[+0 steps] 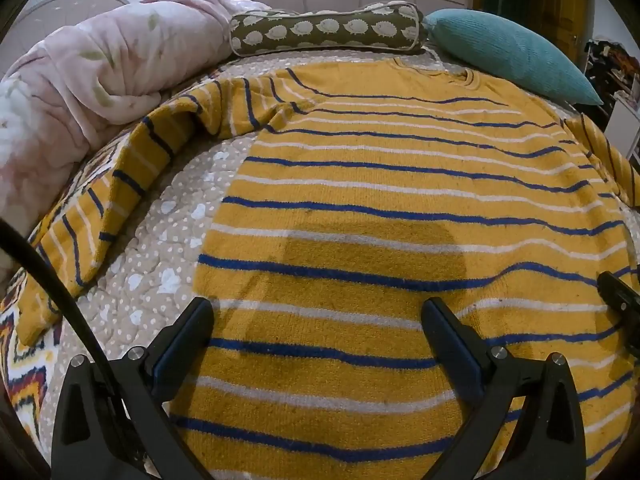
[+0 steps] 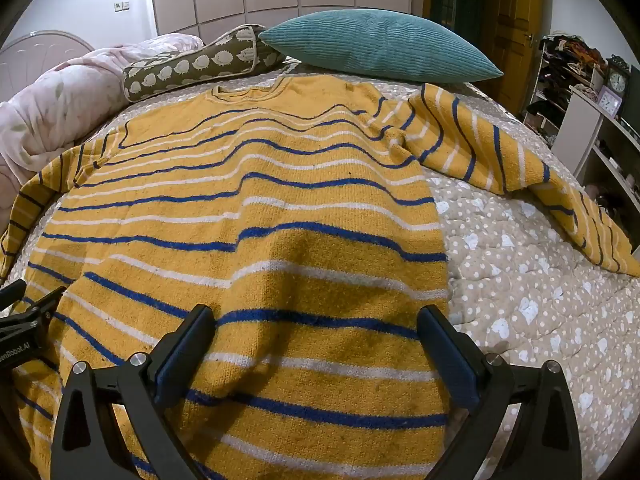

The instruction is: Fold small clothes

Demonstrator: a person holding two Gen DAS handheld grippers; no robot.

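Down near the hem, both grippers hover with their fingers spread wide and nothing between them: the left gripper [image 1: 318, 320] over the left half of the sweater [image 1: 400, 208], the right gripper [image 2: 316, 328] over its right edge. That yellow sweater with blue and white stripes lies flat on the dotted beige bedspread [image 2: 520, 280], collar at the far end, one sleeve [image 1: 120, 184] stretched out left and the other sleeve [image 2: 500, 160] angled out right. Beyond the collar sit a hedgehog-print bolster [image 1: 328, 30] and a teal pillow [image 2: 380, 46], with a pink quilt [image 1: 80, 92] bunched at far left.
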